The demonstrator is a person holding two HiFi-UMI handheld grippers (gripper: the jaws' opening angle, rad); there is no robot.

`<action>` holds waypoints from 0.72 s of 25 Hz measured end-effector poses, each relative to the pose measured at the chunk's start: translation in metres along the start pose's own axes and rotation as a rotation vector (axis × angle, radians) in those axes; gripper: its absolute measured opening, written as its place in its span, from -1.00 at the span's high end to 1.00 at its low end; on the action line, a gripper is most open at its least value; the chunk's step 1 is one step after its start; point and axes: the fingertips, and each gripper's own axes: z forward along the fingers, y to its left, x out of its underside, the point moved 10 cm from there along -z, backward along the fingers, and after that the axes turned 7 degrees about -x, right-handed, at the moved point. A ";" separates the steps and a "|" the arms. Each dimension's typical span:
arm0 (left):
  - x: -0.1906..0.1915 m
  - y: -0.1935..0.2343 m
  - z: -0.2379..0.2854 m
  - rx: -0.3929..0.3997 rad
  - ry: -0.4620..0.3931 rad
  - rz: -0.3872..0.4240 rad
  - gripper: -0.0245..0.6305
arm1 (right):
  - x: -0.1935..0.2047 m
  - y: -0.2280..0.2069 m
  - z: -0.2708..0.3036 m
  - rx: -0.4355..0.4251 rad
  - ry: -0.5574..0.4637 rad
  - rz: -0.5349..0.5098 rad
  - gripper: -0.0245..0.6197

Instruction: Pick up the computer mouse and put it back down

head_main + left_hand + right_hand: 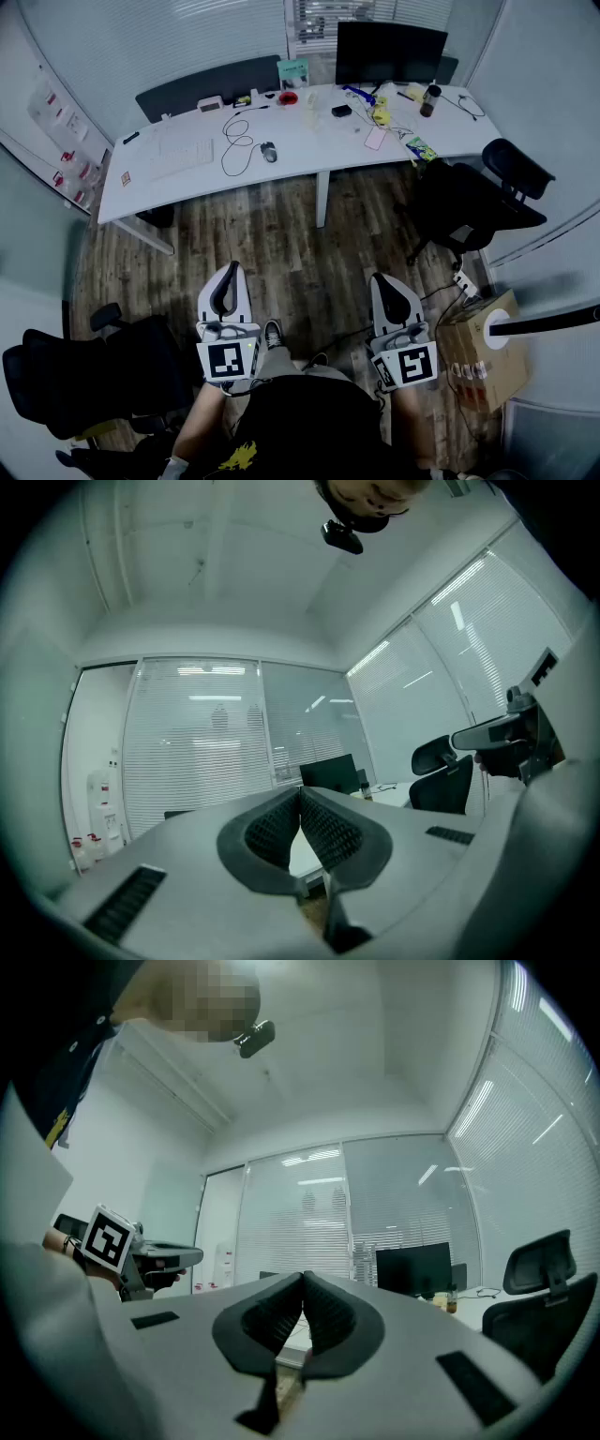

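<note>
Status: I hold the left gripper (232,272) and the right gripper (381,281) level over the floor (281,234), well short of the surface (309,141). In the left gripper view the fingers (272,832) are pressed together with nothing between them. In the right gripper view the fingers (333,1321) are likewise pressed together and empty. The mouse (269,151) lies on the far surface, left of centre, untouched. A looped cable (234,150) lies just left of it and a keyboard (183,155) further left.

Hazards, as I judge them:

1. Closed approach. If I reach the mouse with the fingers pressed together, they strike its shell and shove it across the surface instead of straddling it. Spread them before descent.
2. Cable snag. The loops appear to run to the mouse. A finger entering from the left can hook a loop, and a lift can drag the cable and nearby items.
3. Slip. The mouse looks smooth and rounded. A pinch placed high on the shell can squeeze it out. Grip low on its sides.
4. Approach path. The chair (473,202) stands at the right, near that end of the surface, and a box (478,352) sits near the right gripper. A wide swing on that side risks contact.
5. Hard set-down. Releasing above the surface lets the mouse drop and skid.
</note>
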 end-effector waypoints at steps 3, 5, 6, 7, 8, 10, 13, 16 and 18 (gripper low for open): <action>0.004 -0.007 0.000 0.023 0.025 0.074 0.89 | 0.003 -0.008 -0.010 0.003 -0.015 -0.002 0.89; -0.002 -0.011 0.000 0.016 -0.022 0.072 0.89 | 0.004 -0.012 -0.022 0.006 0.003 -0.017 0.89; -0.006 -0.010 -0.001 0.003 -0.041 0.072 0.89 | 0.002 -0.013 -0.029 0.011 0.018 -0.036 0.89; -0.011 -0.008 -0.004 -0.012 -0.054 0.073 0.89 | 0.000 -0.016 -0.037 0.021 0.032 -0.060 0.89; -0.014 -0.006 -0.006 -0.027 -0.059 0.075 0.89 | -0.001 -0.018 -0.043 0.034 0.043 -0.082 0.89; -0.015 0.000 -0.009 -0.049 -0.054 0.092 0.89 | 0.000 -0.025 -0.053 0.058 0.046 -0.093 0.89; -0.008 0.006 -0.012 -0.063 -0.021 0.133 0.51 | 0.005 -0.039 -0.059 0.089 0.002 -0.014 0.88; -0.007 0.001 -0.012 -0.048 -0.025 0.125 -0.26 | 0.005 -0.046 -0.057 0.104 -0.033 0.049 0.15; -0.004 -0.003 -0.009 -0.018 -0.014 0.127 -0.46 | 0.008 -0.047 -0.054 0.115 -0.034 0.050 -0.25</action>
